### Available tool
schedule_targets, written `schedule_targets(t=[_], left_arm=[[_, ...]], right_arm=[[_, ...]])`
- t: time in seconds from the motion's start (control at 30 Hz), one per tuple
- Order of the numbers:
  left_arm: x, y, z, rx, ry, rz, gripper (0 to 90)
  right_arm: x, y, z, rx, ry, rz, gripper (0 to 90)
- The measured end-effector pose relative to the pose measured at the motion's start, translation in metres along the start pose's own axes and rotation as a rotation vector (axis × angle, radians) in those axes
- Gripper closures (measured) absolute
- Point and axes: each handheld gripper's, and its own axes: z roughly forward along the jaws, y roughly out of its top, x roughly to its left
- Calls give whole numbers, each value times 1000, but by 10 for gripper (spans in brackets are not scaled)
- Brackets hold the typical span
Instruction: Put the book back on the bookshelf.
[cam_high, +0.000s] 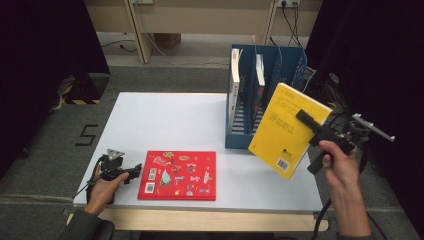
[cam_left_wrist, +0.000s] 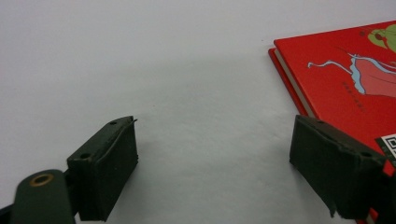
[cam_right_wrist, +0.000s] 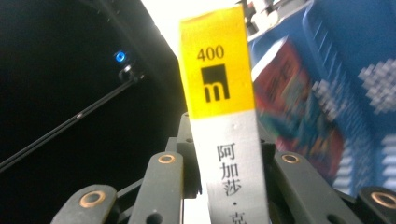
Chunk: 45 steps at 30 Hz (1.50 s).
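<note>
A yellow book (cam_high: 287, 131) hangs tilted in the air at the table's right, in front of the blue file rack (cam_high: 294, 65). My right gripper (cam_high: 306, 118) is shut on its spine edge; the right gripper view shows the yellow-and-white spine (cam_right_wrist: 224, 116) standing between the jaws. A red book (cam_high: 178, 175) with colourful pictures lies flat near the table's front edge. My left gripper (cam_high: 134, 172) rests low just left of it, open, with bare table between its fingers (cam_left_wrist: 109, 168). The red book's corner (cam_left_wrist: 345, 79) lies by the right jaw.
The blue rack holds two upright books (cam_high: 234, 85) in its left slots. The white table (cam_high: 170, 120) has free room at the left and middle. Dark curtains flank both sides, and a black-and-yellow block (cam_high: 82, 92) lies on the floor at left.
</note>
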Motion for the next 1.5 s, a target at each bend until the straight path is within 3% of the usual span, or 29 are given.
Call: schedule_targets(t=[0.3,0.73,1.13,1.33,1.5], left_arm=[[2,-1,1,-9,-16,12,129],[2,-2,1,-9,-14,13,130],[2,-2,1,-12,-14,11,131],[2,-2,1,-11,-13,11,131],[2,-1,1,-11,-14,11,130]], right_arm=[[-15,40,15,-52,-92,6,734],[-34,59,65,-73,-172,28,732],[-28,73,125,-41,-243,-17,728],[-26,74,152,-24,-286,-32,724],[-24,69,174,10,-295,-60,717]])
